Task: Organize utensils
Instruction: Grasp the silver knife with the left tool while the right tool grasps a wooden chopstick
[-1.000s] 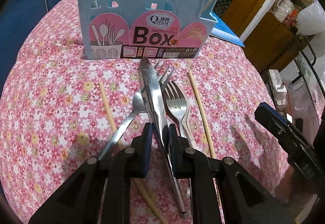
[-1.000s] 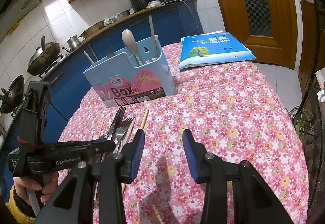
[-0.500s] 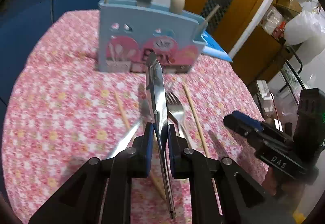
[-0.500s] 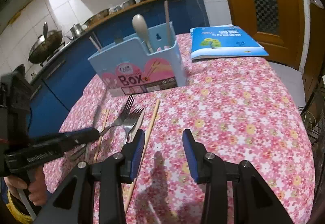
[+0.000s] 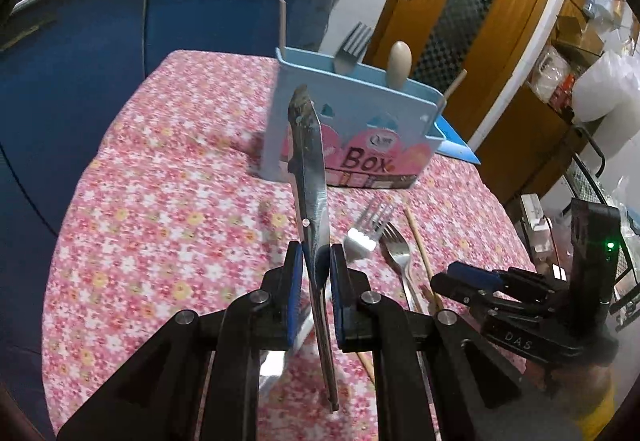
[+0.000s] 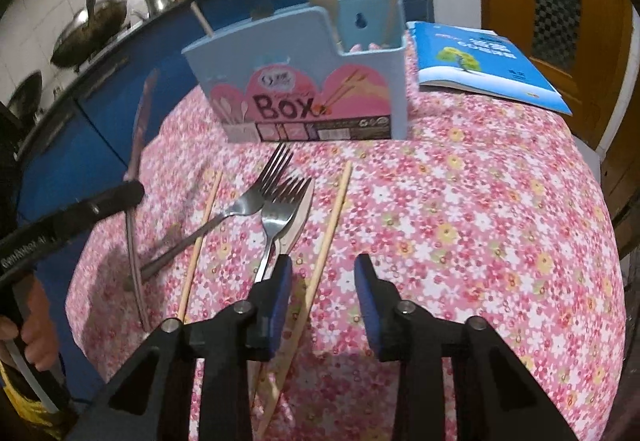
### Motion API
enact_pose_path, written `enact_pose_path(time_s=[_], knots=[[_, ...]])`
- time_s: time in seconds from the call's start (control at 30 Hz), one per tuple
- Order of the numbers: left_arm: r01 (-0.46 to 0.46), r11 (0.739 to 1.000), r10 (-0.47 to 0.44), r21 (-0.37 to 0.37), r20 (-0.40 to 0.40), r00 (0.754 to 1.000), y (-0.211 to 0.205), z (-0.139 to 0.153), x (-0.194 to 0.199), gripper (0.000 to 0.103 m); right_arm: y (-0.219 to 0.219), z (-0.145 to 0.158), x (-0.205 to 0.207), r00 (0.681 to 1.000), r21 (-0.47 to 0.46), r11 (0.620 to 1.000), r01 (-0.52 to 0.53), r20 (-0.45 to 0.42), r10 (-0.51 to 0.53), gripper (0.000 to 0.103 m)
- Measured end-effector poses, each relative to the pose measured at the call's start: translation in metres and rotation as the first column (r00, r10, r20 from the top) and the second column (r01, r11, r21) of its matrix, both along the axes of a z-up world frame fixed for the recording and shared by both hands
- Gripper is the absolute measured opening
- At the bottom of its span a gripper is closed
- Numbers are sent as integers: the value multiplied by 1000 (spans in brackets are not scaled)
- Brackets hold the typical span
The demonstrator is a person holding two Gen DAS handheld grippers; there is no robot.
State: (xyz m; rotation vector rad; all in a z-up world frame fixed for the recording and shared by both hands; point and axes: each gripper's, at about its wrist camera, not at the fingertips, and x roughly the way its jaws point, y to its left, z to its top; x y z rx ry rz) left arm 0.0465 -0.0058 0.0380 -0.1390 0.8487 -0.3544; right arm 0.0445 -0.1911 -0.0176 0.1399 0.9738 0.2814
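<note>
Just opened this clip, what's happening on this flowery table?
A person is sorting cutlery into a blue utensil box. The left gripper is shut on a table knife, held up off the cloth with its tip toward the box. The right gripper is open and holds nothing. Two forks, another knife and two loose chopsticks lie on the tablecloth.

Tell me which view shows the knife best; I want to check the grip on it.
The left wrist view. There the knife fills the centre, sharp, clamped upright by the left gripper with its tip toward the blue box. The right wrist view shows it only at the left edge, blurred, its blade above the left gripper's finger.
</note>
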Motion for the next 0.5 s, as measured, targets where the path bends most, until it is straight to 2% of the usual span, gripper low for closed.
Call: enact_pose_path(time_s=[0.1, 0.27, 0.37, 0.5], knots=[[-7, 1000, 7, -1, 20, 1000, 6, 3, 0, 12, 9, -5, 9, 998, -32, 999, -24, -58, 22, 28], [-10, 1000, 10, -9, 42, 999, 11, 7, 1, 12, 14, -4, 22, 993, -73, 997, -34, -113, 26, 22], [-8, 1000, 9, -5, 63, 998, 13, 10, 0, 12, 17, -5, 31, 990, -100, 994, -37, -141, 22, 14], [-3, 1000, 4, -4, 89, 996, 13, 15, -1, 12, 15, -6, 35, 987, -92, 995, -28, -159, 13, 9]])
